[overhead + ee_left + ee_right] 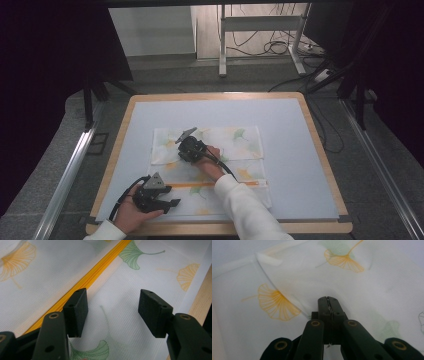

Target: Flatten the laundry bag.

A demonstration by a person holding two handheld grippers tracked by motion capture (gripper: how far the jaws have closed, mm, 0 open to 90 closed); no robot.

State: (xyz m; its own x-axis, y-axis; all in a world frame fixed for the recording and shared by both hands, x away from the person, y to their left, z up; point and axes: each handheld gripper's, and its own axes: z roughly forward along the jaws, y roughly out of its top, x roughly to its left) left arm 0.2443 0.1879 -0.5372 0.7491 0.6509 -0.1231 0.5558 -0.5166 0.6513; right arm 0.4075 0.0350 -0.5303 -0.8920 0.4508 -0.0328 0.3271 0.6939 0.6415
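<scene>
Two grippers work over one thin white cloth [215, 165] printed with yellow and green ginkgo leaves, which lies spread on the pale mat [295, 150] of the wooden desk [320, 145], a little left of the middle and reaching close to the near edge.

Nearest, at the left near corner of the cloth, the left gripper [172, 202] sits low in the person's left hand [131, 212], pointing right along the near hem. Seen in the left gripper view, its jaws stand well apart, with bare cloth and a green leaf between them; the pads [76, 311] press on nothing. An orange stripe [87, 280] in the fabric runs just beyond the left pad.

Farther in, that same stripe crosses the cloth from left to right in the high view. Beyond it the right hand [210, 162], in a white sleeve [245, 210], reaches over the cloth to hold the right gripper [181, 152] near the far left part of the fabric. In the right gripper view [328, 302] its jaws are pressed together, with a thin layer of fabric seemingly pinched at their tips, and a fold edge [279, 293] runs slanting just to the left.

Farthest off, the floor carries a metal frame [260, 35] and loose cables [280, 47].
</scene>
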